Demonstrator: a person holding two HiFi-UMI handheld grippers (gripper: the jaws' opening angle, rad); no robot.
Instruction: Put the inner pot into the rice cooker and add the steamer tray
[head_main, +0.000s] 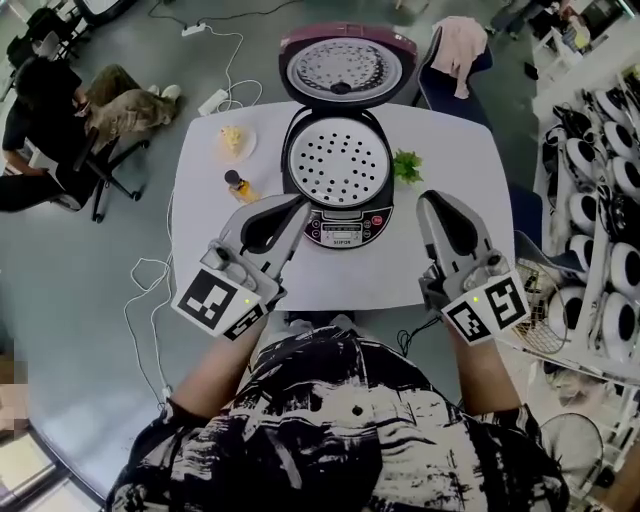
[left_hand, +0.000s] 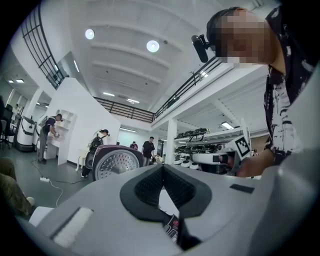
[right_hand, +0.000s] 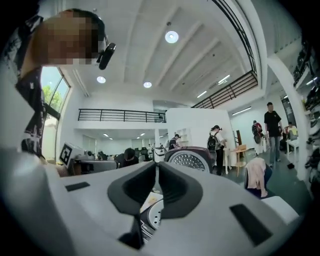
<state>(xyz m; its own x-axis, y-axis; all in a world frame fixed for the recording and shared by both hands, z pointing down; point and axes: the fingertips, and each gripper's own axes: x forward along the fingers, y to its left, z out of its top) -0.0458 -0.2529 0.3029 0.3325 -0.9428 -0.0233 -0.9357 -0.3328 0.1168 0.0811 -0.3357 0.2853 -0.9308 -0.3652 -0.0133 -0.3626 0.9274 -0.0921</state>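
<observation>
The maroon rice cooker (head_main: 340, 190) stands on the white table (head_main: 200, 260) with its lid (head_main: 347, 65) up. A white perforated steamer tray (head_main: 336, 160) lies in its mouth; the inner pot under it is hidden. My left gripper (head_main: 297, 203) hovers level at the cooker's front left, shut and empty. At the front right my right gripper (head_main: 430, 197) is also shut with nothing in it. In the left gripper view the left gripper (left_hand: 162, 166) has its pads together below the lid (left_hand: 112, 162). In the right gripper view the right gripper (right_hand: 156, 164) partly hides the tray (right_hand: 152, 212).
A plate of yellow food (head_main: 234, 141) and a small bottle (head_main: 238, 184) sit left of the cooker, green leaves (head_main: 406, 166) to its right. Behind the table a chair carries a pink cloth (head_main: 458, 50). A person (head_main: 60, 110) sits far left. Shelves of cookers (head_main: 600, 160) line the right.
</observation>
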